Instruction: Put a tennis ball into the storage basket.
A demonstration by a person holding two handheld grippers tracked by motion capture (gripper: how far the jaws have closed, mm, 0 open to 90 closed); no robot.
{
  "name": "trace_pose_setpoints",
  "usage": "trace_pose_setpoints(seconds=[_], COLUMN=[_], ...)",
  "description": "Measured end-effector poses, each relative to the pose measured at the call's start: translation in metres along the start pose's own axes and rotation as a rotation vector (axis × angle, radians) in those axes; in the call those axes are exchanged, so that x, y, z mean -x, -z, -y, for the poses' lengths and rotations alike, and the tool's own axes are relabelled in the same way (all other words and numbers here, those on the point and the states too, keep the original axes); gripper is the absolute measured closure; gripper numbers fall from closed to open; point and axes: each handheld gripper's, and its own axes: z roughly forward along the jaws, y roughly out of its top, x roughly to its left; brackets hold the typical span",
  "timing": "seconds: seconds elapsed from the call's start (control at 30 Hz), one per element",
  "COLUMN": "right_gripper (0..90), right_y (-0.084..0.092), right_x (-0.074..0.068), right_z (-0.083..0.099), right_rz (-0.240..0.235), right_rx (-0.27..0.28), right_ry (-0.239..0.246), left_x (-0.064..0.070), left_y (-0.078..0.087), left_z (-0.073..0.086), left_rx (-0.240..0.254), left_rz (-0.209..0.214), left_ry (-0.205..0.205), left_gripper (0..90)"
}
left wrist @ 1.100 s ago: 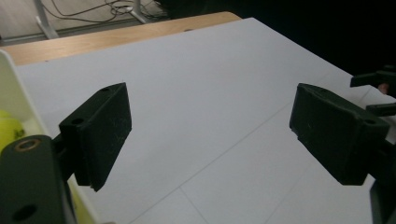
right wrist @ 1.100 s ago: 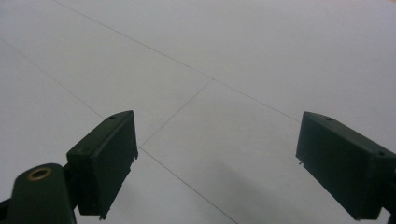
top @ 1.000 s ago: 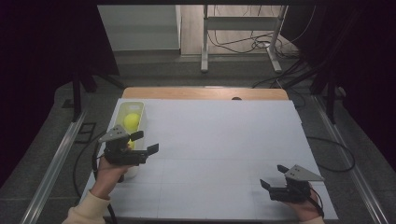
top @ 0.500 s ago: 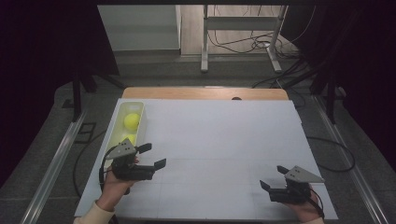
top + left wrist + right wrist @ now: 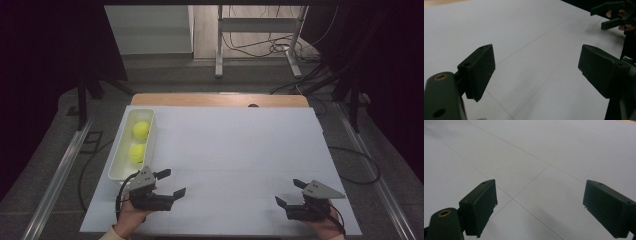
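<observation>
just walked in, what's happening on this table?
A person holds a gripper in each hand over a white table. Two yellow balls sit in a white tray at the left edge. The left gripper, near the tray's close end, is open with nothing between its jaws, which have just been closing a little. The right gripper rests near the front right, also open and holding nothing.

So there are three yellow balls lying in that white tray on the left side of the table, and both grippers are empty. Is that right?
Not quite: the high view shows two yellow balls in the white tray, not three. The rest holds: the tray sits at the table's left side, and the left gripper and right gripper are both open with nothing between their jaws.
</observation>
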Motion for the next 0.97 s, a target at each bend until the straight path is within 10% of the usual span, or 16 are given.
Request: trace_pose_setpoints(seconds=[0.27, 0.97], right_gripper=[12.6, 12.6], right_y=[-0.003, -0.004], right_x=[0.0, -0.002], right_z=[0.001, 0.001], right_rz=[-0.018, -0.044], right_rx=[-0.004, 0.003], right_ry=[-0.004, 0.0], left_x=[-0.005, -0.011], left_y=[-0.006, -0.007], left_z=[0.021, 0.021], left_rx=[-0.077, -0.058], left_rz=[-0.012, -0.019], left_ry=[0.002, 0.026], left_gripper=[14.5, 14.3])
